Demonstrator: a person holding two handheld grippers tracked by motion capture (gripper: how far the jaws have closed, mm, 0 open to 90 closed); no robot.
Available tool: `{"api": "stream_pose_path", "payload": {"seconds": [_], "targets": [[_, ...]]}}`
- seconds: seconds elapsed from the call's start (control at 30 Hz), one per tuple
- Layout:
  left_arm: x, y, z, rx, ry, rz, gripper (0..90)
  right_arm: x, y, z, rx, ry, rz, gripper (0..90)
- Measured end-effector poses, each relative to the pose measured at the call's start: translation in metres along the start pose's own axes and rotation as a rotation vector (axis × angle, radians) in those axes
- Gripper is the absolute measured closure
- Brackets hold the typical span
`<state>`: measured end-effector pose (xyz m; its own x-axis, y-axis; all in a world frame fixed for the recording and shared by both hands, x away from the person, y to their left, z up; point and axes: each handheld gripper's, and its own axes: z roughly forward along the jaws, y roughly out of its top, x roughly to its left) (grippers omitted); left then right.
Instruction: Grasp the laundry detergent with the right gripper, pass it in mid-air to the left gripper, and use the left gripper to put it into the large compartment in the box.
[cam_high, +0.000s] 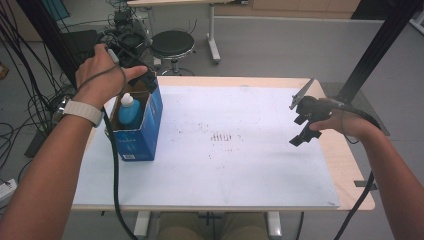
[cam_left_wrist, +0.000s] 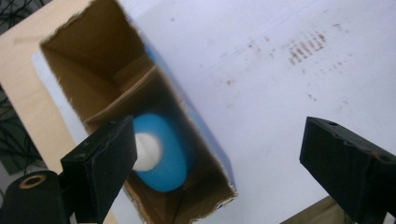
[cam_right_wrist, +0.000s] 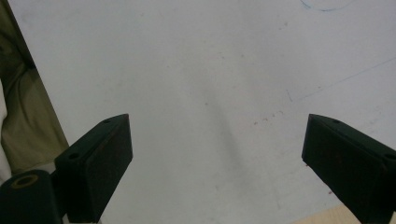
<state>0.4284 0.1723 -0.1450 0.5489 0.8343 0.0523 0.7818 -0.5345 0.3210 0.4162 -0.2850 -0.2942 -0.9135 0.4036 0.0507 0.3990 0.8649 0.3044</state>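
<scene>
One box (cam_high: 141, 131), one bottle (cam_high: 129, 110)

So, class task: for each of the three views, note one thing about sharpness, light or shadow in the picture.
High view: even room light, mostly sharp, with the blue bottle clear inside the blue box. Left gripper view: the box interior is shadowed, the bottle soft-edged, the near jaws dark and blurred. Right gripper view: the white sheet is flat and dimly lit, with no glare, the jaws nearly black.

White wristband (cam_high: 82, 112); black grippers trailing black cables.
</scene>
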Motion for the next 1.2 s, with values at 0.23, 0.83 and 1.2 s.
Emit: {"api": "stream_pose_path", "payload": {"seconds": [0.23, 0.83, 1.2], "targets": [[-0.018, 0.01, -0.002, 0.004, -0.035, 0.098, 11.4, 0.0, 0.002, -0.002, 0.008, -0.003, -0.004, 8.5], [-0.054, 0.034, 0.009, 0.024, -0.141, 0.295, 12.2, 0.0, 0.009, -0.007, 0.02, -0.007, 0.002, 8.5], [-0.079, 0.048, 0.033, 0.046, -0.195, 0.391, 12.2, 0.001, 0.008, -0.007, 0.02, -0.008, 0.006, 8.5]]}}
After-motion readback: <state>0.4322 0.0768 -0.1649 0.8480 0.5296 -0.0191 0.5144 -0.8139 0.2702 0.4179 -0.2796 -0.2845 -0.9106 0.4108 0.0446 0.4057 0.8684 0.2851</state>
